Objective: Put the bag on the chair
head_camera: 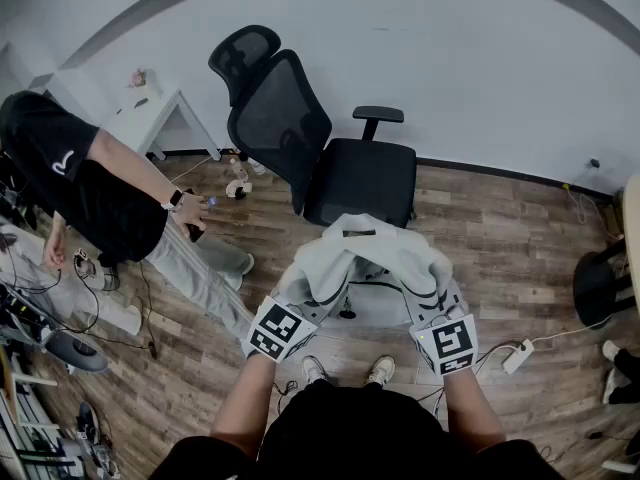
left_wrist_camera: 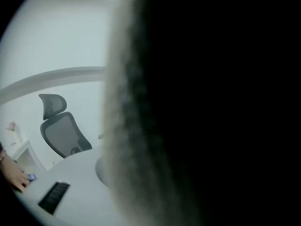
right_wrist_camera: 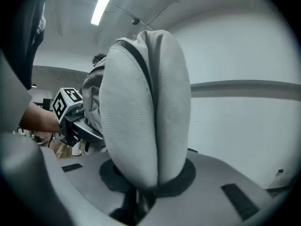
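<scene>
A light grey bag (head_camera: 370, 253) with dark straps hangs between my two grippers, above the floor and just in front of the black office chair (head_camera: 360, 178). My left gripper (head_camera: 295, 308) grips the bag's left side and my right gripper (head_camera: 432, 306) its right side. In the right gripper view the jaws (right_wrist_camera: 146, 192) pinch a padded grey fold of the bag (right_wrist_camera: 146, 112), and the left gripper (right_wrist_camera: 82, 126) bites the fabric beyond it. Dark, blurred material fills most of the left gripper view, leaving only the chair (left_wrist_camera: 61, 131) visible at the left.
A person in a black shirt (head_camera: 110, 188) stands bent over at the left, near a small white table (head_camera: 150, 118). Cables and gear lie on the wooden floor at the far left. A black stool (head_camera: 600, 283) and a white power strip (head_camera: 518, 356) are at the right.
</scene>
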